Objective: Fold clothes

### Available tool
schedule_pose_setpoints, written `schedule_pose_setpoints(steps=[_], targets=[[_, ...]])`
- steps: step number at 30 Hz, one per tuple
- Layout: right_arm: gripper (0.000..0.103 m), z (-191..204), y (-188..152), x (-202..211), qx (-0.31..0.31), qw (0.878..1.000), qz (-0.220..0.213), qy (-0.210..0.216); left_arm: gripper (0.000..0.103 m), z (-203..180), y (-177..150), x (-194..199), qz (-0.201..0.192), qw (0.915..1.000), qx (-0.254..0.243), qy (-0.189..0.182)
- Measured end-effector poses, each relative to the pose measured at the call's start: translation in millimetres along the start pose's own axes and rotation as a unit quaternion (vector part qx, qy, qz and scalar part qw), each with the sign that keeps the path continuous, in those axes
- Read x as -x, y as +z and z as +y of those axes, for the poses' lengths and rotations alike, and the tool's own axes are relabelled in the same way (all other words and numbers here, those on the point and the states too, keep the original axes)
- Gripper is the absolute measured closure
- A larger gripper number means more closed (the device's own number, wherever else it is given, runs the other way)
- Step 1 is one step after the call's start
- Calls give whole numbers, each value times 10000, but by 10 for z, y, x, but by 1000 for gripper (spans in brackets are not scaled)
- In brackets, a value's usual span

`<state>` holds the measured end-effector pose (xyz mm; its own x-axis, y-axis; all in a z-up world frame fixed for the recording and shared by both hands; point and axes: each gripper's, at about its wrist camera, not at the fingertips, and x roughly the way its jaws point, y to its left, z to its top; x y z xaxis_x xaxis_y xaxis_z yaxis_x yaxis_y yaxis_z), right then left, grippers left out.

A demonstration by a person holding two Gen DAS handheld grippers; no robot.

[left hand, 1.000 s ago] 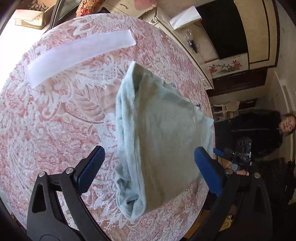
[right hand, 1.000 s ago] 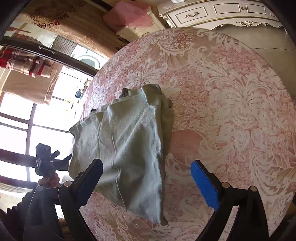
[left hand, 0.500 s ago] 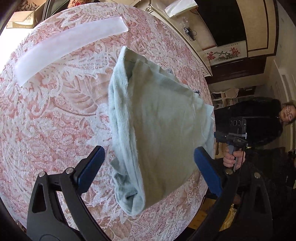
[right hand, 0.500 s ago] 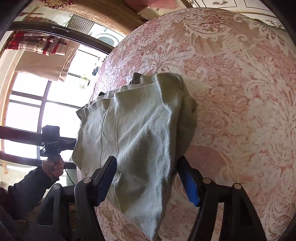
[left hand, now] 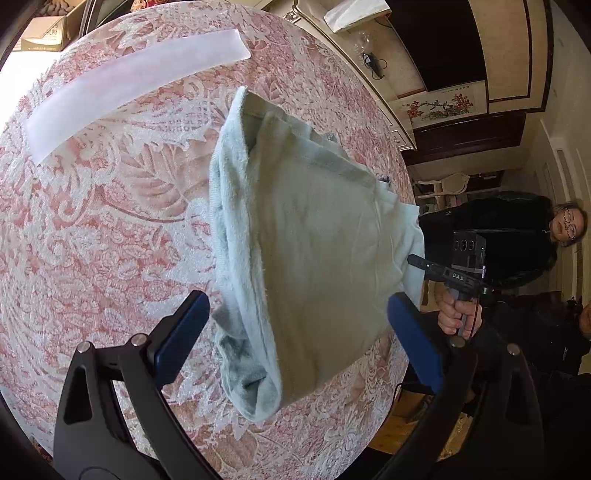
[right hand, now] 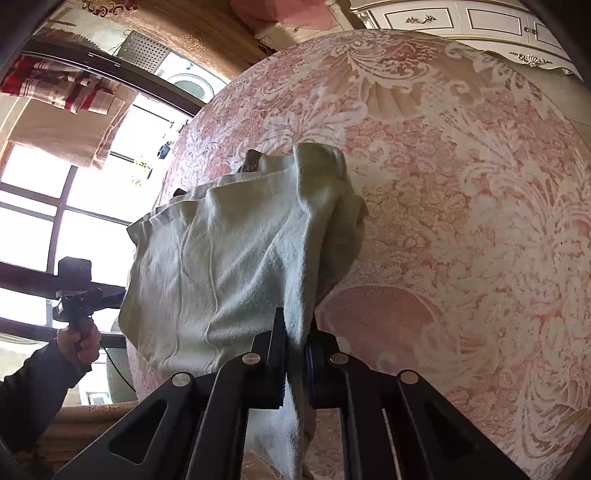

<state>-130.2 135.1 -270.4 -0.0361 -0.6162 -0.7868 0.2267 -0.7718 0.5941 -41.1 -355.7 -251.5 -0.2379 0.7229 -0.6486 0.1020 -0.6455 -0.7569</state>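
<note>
A pale green fleecy garment (left hand: 314,240) lies folded on the round table's pink lace cloth (left hand: 92,221), near the table's edge. My left gripper (left hand: 295,299) hovers open just above it, one blue pad on each side of its near end, neither touching. In the right wrist view the garment (right hand: 229,266) has a lifted fold running down into my right gripper (right hand: 297,321). Its jaws are closing and the pads pinch that cloth edge between them. A hand holds the right gripper (left hand: 461,266) beyond the garment's far corner.
A long white strip (left hand: 136,81) lies across the far side of the table. A cardboard box (left hand: 44,31) sits beyond the rim. A person in black (left hand: 517,229) stands beside the table. A white cabinet (right hand: 461,18) stands behind, and windows (right hand: 37,221) to the left.
The right gripper's jaws went from wide open to pinched on the garment's edge as it sank toward it. The left gripper stayed open and the garment looms slightly larger in its view.
</note>
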Motion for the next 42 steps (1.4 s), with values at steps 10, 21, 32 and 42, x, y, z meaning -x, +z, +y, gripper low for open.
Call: schedule_pose_setpoints(steps=[10,21,32,42], targets=[[96,-20,52,45,-133,9997,50,193,5,135,160,-84,248,9995,58,-193],[96,-60,47,55,-229,9996,101,147,12,-62,257,-246,300,9994,-181,-51],[96,11,38,26,-161,9998,126,23,89,-147,200,-261,201,9937,-531,963],[97,-22,67,-17,-301,9991,288,102,95,-234,157,-209,-6,9928,-626,1024]])
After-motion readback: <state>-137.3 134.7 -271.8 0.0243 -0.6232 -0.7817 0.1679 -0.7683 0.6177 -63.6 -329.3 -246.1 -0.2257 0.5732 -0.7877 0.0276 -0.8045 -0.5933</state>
